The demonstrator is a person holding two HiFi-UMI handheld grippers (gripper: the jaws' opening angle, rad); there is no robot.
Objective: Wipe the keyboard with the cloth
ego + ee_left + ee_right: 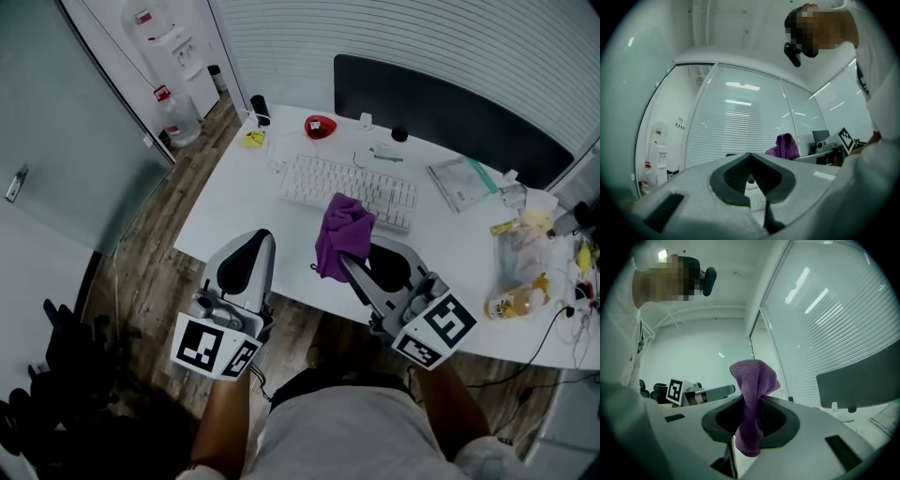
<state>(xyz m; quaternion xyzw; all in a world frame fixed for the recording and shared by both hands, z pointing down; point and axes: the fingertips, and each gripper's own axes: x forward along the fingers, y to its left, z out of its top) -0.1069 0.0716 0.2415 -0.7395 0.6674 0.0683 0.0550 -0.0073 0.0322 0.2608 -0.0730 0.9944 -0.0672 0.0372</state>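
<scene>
Your right gripper (349, 264) clamps the purple cloth (341, 232) over the surface's (234, 216) near edge. The keyboard (347, 187), at 12 o'clock, seems not yet touched, so all wiping remains. Your left gripper (262, 236) is closed and empty.

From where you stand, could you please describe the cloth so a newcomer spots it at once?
On the white desk lies a white keyboard. By its near edge, the cloth is bunched in the shut right claw. It is the only purple thing there.
</scene>
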